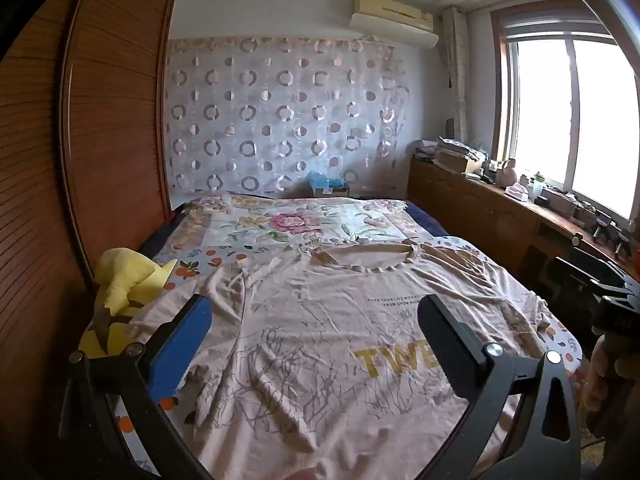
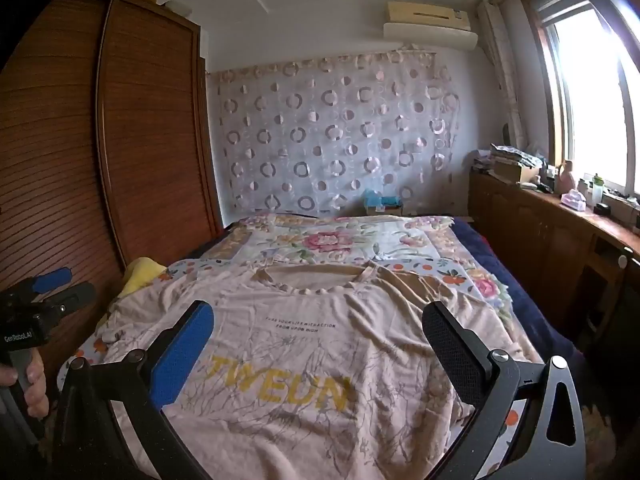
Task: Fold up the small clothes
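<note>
Both claws hang wide open above the bed (image 2: 532, 312), holding and touching nothing. The left claw (image 1: 316, 312) and the right claw (image 2: 318, 320) each frame the pink T-shirt (image 2: 304, 344), which lies spread flat, front up, collar away, on the floral bedspread (image 2: 360, 240). A yellow garment (image 1: 128, 280) lies beside its left sleeve.

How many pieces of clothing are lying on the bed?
1 for certain: the pink T-shirt, spread flat, print up, on the near part of the bed. The yellow item at its left edge may be another garment; I cannot tell.
</note>
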A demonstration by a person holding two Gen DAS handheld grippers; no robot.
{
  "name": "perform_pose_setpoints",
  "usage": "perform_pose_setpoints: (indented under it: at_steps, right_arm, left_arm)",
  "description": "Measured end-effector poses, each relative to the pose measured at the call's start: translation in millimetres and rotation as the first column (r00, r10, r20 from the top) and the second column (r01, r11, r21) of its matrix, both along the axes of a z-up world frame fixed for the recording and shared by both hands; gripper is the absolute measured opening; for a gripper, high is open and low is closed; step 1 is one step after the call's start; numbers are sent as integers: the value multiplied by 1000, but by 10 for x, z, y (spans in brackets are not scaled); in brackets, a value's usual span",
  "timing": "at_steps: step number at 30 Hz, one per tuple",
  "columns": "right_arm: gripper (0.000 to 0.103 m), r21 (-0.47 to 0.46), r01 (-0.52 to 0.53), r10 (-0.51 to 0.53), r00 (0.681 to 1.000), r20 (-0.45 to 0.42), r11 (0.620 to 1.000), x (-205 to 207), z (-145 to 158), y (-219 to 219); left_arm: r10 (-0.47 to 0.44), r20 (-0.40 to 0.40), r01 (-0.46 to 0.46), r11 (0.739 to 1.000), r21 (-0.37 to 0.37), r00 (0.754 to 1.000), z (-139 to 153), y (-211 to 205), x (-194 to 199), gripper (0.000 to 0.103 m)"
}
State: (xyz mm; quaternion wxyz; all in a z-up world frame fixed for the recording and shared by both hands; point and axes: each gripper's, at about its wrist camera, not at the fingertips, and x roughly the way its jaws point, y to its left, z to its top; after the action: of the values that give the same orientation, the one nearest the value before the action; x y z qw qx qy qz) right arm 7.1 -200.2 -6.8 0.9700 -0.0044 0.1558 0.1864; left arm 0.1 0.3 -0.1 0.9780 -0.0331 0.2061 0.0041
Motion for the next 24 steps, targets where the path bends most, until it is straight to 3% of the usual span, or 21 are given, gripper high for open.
perform_pose_setpoints:
  at_steps: [24]
  right_arm:
    - [103, 2, -7, 7, 1000, 4, 1000, 7, -15, 18]
  left_arm:
    - [-3, 11, 3, 1000, 2, 1000, -15, 32, 9, 103]
